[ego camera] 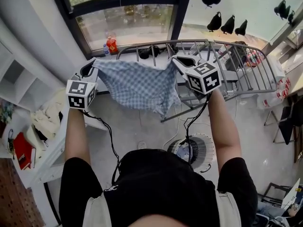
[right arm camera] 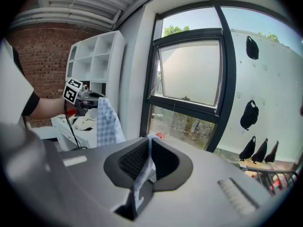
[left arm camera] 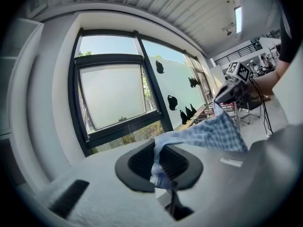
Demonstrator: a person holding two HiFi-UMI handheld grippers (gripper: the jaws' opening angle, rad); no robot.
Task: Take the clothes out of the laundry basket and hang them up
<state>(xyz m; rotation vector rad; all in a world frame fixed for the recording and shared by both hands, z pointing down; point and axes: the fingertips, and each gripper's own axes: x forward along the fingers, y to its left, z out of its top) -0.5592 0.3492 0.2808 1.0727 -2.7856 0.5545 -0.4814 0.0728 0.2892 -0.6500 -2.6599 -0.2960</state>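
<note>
A blue-and-white checked garment [ego camera: 138,86] hangs spread between my two grippers, held up in front of the metal drying rack [ego camera: 246,65]. My left gripper [ego camera: 93,66] is shut on the garment's left top corner [left arm camera: 163,167]. My right gripper [ego camera: 182,60] is shut on its right top corner [right arm camera: 144,167]. The cloth sags in the middle and drapes down over the rack's near left end. The laundry basket [ego camera: 191,150], round and white, stands on the floor below, between my arms, with cloth inside.
A large dark-framed window [ego camera: 128,18] is straight ahead, with a red bottle [ego camera: 112,45] on its sill. A white shelf unit [ego camera: 28,122] with clothes on it stands at the left. Black chairs [ego camera: 286,122] sit at the far right.
</note>
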